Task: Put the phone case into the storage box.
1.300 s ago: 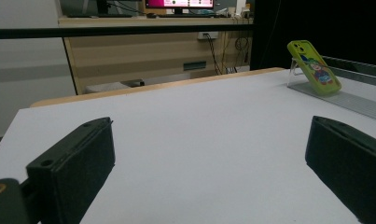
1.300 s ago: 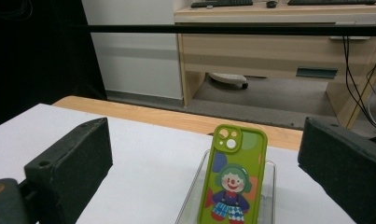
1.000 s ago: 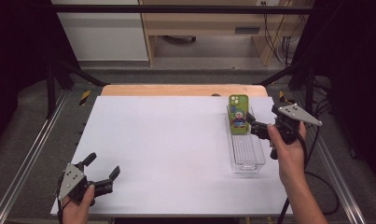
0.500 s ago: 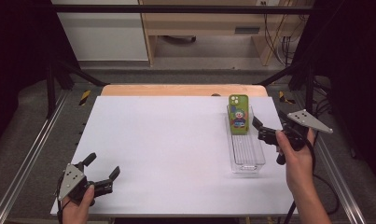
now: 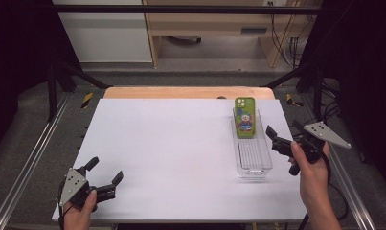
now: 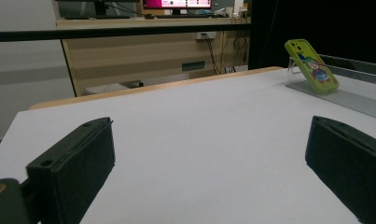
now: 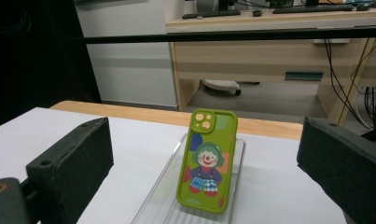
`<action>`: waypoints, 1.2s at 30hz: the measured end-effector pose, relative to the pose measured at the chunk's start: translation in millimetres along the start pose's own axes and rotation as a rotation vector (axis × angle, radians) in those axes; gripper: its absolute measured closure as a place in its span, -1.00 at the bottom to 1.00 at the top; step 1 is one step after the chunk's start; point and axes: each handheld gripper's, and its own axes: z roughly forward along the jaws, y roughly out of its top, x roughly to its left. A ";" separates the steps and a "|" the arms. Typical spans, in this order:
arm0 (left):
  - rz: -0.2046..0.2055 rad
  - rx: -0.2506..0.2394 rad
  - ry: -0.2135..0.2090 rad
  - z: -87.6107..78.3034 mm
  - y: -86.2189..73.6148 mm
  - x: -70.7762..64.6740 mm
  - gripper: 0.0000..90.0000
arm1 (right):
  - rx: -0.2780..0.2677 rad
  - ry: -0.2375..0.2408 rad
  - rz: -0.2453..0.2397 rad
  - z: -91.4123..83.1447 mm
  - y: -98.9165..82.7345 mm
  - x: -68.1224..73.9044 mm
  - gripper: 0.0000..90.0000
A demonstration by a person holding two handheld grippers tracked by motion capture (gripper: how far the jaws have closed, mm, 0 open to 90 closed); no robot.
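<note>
At the table's right edge, the right tongs hover with jaws spread wide and nothing between them, held by a hand that comes in from the near side. Just beyond their tips, toward the table's middle, lies a clear plastic tray, its long axis running from the near edge toward the far edge. Propped at the tray's far end, a green phone case with a cartoon clown on its back leans against the tray's end wall, camera cut-outs uppermost, its long axis following the tray's. The right gripper view frames the case squarely between the open jaws, standing tilted in the tray. The case thus lies ahead of the right tongs and a little toward the far edge, so these tongs are by far the nearer pair. Near the table's near left corner, the left tongs rest low over the white surface, also spread wide and holding nothing; the case sits well apart from them, across the table. A reach for the case would likely fall to the right hand.
</note>
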 end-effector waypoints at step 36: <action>-0.005 0.004 0.007 0.6 -0.8 0.3 -0.98 | -0.096 0.000 -0.083 -32.7 -59.9 -21.9 -0.93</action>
